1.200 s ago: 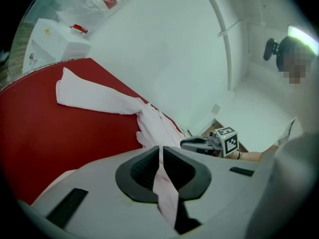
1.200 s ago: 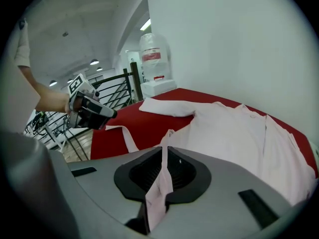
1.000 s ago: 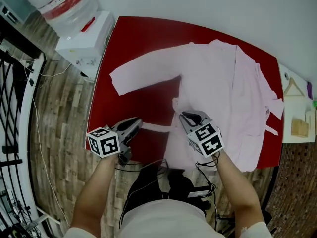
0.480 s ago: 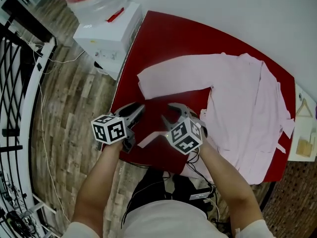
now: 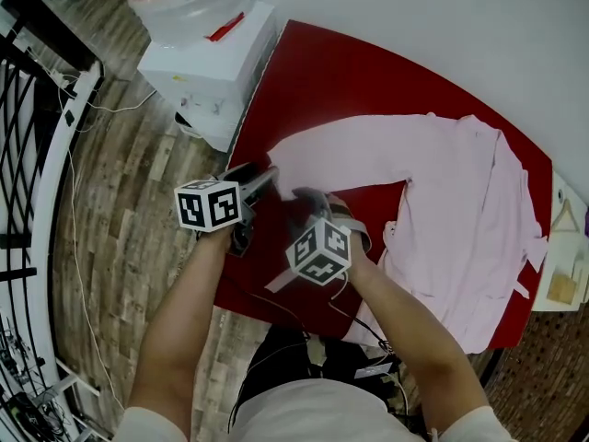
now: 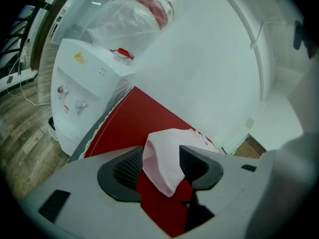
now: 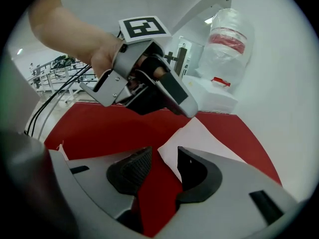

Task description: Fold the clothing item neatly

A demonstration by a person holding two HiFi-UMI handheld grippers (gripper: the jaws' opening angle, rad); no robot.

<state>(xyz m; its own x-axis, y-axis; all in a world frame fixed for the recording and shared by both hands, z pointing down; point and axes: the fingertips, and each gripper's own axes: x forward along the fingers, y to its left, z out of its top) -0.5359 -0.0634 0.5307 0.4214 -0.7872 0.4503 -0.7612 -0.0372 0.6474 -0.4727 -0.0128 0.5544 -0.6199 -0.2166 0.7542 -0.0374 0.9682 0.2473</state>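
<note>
On a red table (image 5: 322, 72), a pink shirt (image 5: 460, 201) has its cuff (image 5: 287, 157) between just-opening jaws: left gripper (image 6: 159, 166) wide, right gripper (image 7: 162, 168) half open, neither gripping.

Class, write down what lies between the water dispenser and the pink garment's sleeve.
Only bare red table; nothing rests on that stretch between water dispenser and sleeve. The head view shows it.

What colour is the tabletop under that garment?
The tabletop is deep red; the head view shows it best.
</note>
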